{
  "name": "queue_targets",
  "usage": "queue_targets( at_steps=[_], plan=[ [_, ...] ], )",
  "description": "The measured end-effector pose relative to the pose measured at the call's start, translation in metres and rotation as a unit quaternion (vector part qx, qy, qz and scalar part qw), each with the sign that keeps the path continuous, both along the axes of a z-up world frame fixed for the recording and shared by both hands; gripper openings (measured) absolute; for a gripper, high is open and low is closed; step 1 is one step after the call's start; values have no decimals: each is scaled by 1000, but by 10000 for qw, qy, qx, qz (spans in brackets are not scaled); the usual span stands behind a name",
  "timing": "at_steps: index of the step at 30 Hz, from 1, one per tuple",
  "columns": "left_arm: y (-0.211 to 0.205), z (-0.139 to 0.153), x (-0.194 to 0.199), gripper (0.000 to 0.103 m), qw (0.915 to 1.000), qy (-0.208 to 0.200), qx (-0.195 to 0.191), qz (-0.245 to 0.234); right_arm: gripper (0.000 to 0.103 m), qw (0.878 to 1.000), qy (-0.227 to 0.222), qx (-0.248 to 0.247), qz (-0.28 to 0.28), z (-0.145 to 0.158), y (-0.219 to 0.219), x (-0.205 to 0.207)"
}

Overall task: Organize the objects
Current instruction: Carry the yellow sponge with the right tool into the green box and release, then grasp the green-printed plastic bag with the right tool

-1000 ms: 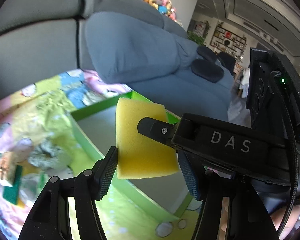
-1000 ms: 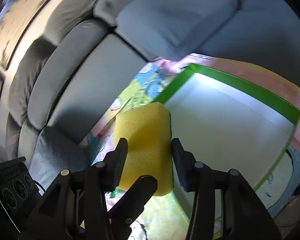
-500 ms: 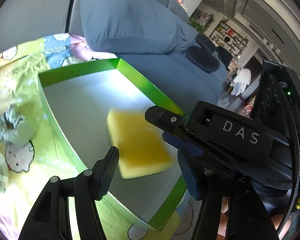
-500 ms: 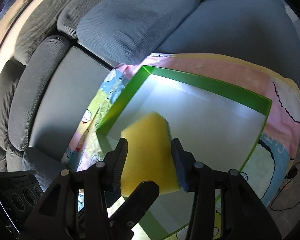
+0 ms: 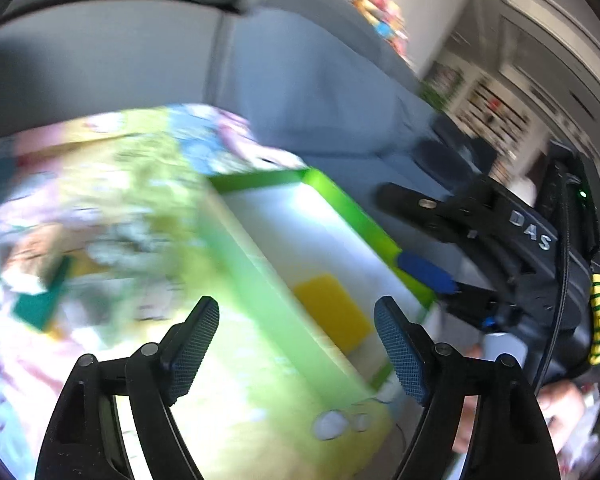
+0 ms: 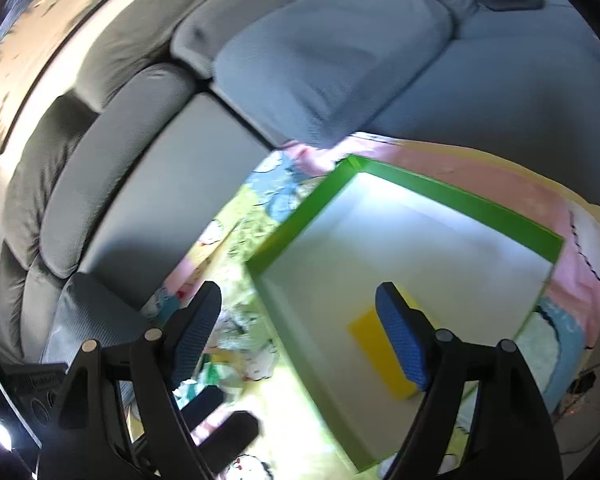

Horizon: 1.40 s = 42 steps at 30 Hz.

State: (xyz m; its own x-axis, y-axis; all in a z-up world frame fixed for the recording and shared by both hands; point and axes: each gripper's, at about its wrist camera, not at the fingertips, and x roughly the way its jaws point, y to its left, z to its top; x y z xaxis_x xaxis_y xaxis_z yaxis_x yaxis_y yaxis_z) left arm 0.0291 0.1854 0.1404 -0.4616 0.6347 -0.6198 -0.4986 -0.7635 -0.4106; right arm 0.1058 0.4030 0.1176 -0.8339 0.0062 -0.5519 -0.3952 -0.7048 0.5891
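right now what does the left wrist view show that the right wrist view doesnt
Only the left wrist view shows the green-backed sponge lying on the patterned cloth, and the right gripper from the side. Only the right wrist view shows the sofa's back cushions. Both show the yellow sponge lying in the green-rimmed box, released, with jaws opening.

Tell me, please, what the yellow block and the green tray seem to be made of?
Block: likely foam sponge; matte yellow with soft, rounded edges.
Tray: probably cardboard; thin, straight green walls with sharp folded corners and a plain white inside. Blur leaves both uncertain.
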Motion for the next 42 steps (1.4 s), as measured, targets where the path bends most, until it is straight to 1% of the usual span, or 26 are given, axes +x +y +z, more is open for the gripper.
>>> queue_targets(
  at_steps=[2,4,6,8,9,10,12,14,16,19,22,27,29,31,33,34,35,36,38,39,40,42],
  plan=[
    [-28,-3,-3,87,9992,-27,-47,403,80,9995,-9,135,279,8,-16,-11],
    [-59,-11,-9,87,9957,-117,-133,911,80,9976,-43,335,603,17,-34,-28],
    [-88,-23,-18,87,9917,-321,-40,1248,80,9941,-24,560,930,27,-54,-48],
    [-109,-38,-28,87,9885,-627,296,1343,79,9887,19,699,1323,28,-75,-70],
    [-119,-45,-32,87,9861,-796,523,1359,78,9853,23,766,1529,26,-85,-81],
    [-128,-54,-40,87,9817,-1009,781,1413,73,9804,7,838,1782,22,-98,-94],
    [-138,-68,-52,87,9727,-1356,1125,1508,66,9716,-97,876,2196,9,-119,-116],
    [-139,-77,-59,87,9668,-1592,1223,1579,63,9665,-228,851,2409,-6,-131,-134],
    [-140,-82,-63,87,9641,-1724,1131,1672,60,9627,-405,789,2557,-22,-138,-149],
    [-134,-88,-61,87,9639,-1826,955,1688,58,9574,-720,671,2716,-43,-144,-163],
    [-126,-92,-63,87,9624,-1926,923,1677,54,9536,-1100,702,2715,-59,-147,-169],
    [-122,-99,-63,87,9635,-1980,745,1640,50,9436,-1385,554,2957,-74,-150,-164],
    [-120,-103,-63,87,9657,-2016,582,1528,50,9382,-1553,536,3048,-80,-153,-159],
    [-118,-104,-61,87,9679,-1996,513,1437,51,9369,-1625,459,3061,-85,-152,-154],
    [-115,-104,-59,87,9714,-1917,383,1350,51,9357,-1680,195,3097,-93,-148,-150],
    [-114,-104,-58,87,9734,-1849,297,1317,52,9342,-1696,88,3138,-96,-146,-148],
    [-113,-103,-56,87,9727,-1799,259,1441,52,9329,-1723,13,3162,-100,-145,-147],
    [-113,-104,-56,87,9738,-1767,277,1404,53,9325,-1735,-21,3166,-101,-145,-146],
    [-113,-105,-57,87,9741,-1758,364,1372,58,9330,-1731,-90,3154,-103,-143,-145],
    [-114,-106,-57,87,9745,-1748,395,1353,63,9331,-1738,-132,3145,-103,-142,-145],
    [-115,-108,-58,87,9750,-1735,417,1322,65,9331,-1748,-182,3138,-105,-142,-145],
    [-115,-111,-59,79,9762,-1739,471,1206,65,9308,-1784,-286,3178,-109,-142,-146]
  ],
)
